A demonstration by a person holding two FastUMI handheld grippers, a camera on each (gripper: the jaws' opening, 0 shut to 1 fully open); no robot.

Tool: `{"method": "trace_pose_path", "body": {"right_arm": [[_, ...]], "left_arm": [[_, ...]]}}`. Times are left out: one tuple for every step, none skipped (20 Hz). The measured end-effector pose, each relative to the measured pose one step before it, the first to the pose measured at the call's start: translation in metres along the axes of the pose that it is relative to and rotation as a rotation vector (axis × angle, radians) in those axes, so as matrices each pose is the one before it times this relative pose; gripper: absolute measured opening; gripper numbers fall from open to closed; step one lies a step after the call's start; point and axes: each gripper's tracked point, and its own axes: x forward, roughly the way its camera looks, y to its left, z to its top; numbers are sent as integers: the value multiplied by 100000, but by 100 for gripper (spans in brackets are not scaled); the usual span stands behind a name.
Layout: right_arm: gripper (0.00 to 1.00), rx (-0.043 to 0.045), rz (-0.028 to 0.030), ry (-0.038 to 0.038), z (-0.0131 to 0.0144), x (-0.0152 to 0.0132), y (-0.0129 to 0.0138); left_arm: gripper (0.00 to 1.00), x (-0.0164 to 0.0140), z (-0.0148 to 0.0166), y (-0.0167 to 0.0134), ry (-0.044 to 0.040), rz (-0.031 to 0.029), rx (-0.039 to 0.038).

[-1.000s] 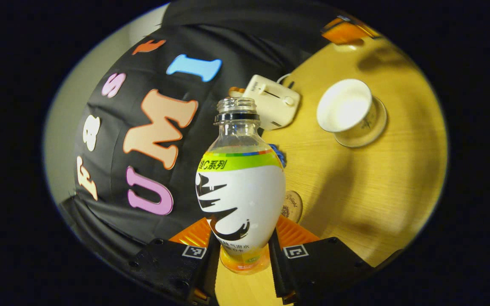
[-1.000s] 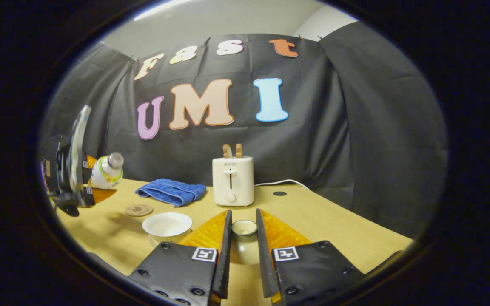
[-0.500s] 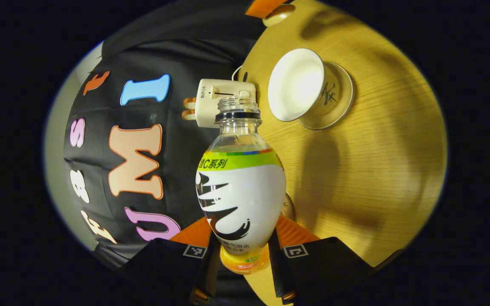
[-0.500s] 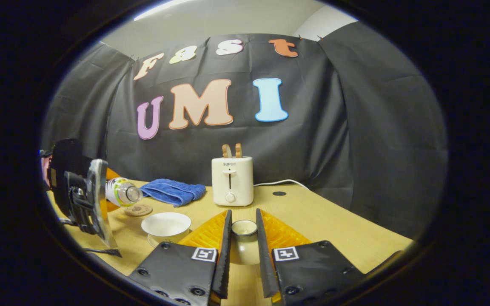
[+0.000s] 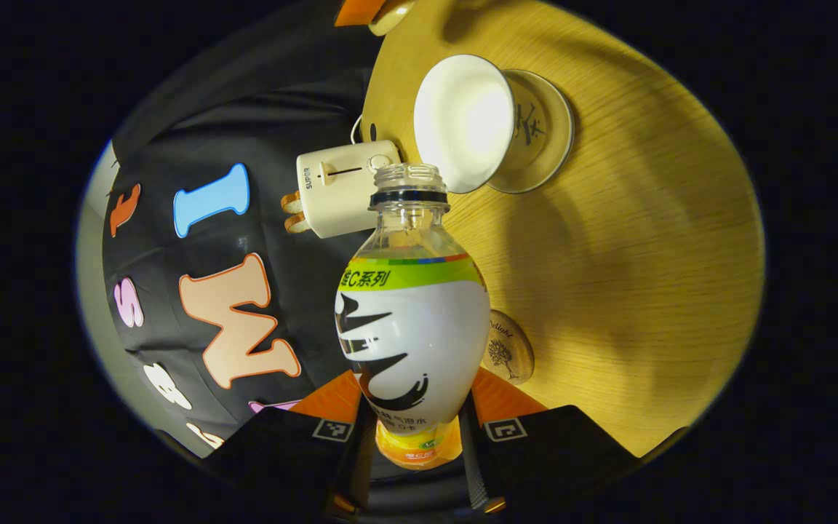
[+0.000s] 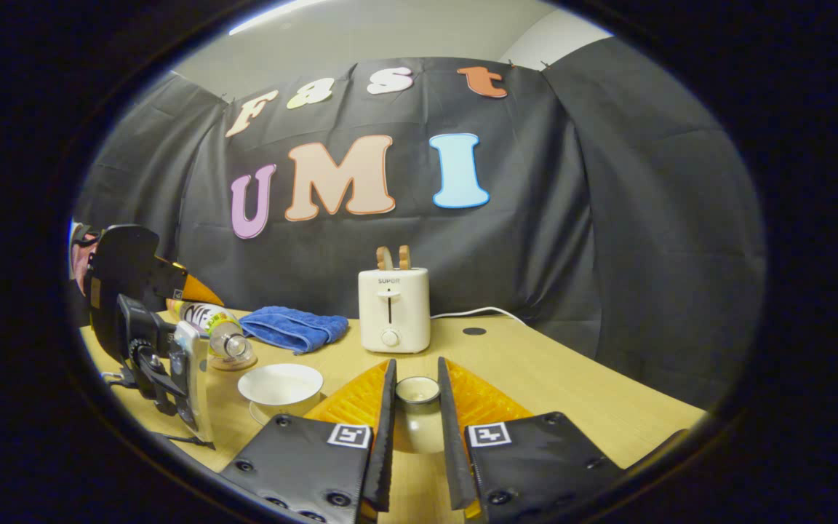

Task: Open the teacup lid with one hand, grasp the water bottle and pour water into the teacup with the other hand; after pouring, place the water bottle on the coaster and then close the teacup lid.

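Here, both fingers (image 5: 350,444) clamp the water bottle (image 5: 412,335) — lid (image 6: 417,411) pinched opposite.

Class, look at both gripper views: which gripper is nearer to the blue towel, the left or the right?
Left. In the right gripper view the left gripper, tipping the water bottle, is just beside the blue towel. The right gripper, clamped on the teacup lid, sits nearer the camera, well in front.

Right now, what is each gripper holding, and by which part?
The left gripper clamps the water bottle low on its body, near the base. The right gripper holds the teacup lid, fingers either side of its knob.
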Motion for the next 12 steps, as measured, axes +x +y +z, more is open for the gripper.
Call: {"method": "trace_pose_path", "body": {"right_arm": [[34,-33,27,-68,90,12,12],[34,1,3,23,-12,16,-8],[34,9,10,-2,-33,-19,-9],[34,-17,32,-93,-22,-24,1],[34,26,-12,94,-8,53,7],[34,-9,17,-43,-4,5,-3],[34,5,-2,-66,13,-25,-13],[34,15,-7,71,-9,0,2],[34,-11,13,-11,-18,21,26],[34,23,-5,-17,-43,1,-9],[34,-10,3,49,61,29,-2],[34,5,-11,-52,16,13,-8]], "left_arm": [[50,-74,-65,167,246,279,1168],[50,2,149,196,-64,330,812],[50,-214,105,181,-234,316,574],[50,-25,117,132,-62,317,929],[50,-131,54,223,328,282,1399],[50,-19,-19,158,91,79,1727],[50,25,-256,179,881,-228,1952],[50,-16,-113,201,656,19,2001],[50,-105,-101,288,287,342,1820],[50,14,-7,446,-42,1030,1870],[51,-47,-20,220,-52,869,1786],[50,-55,15,337,169,865,1816]]}}
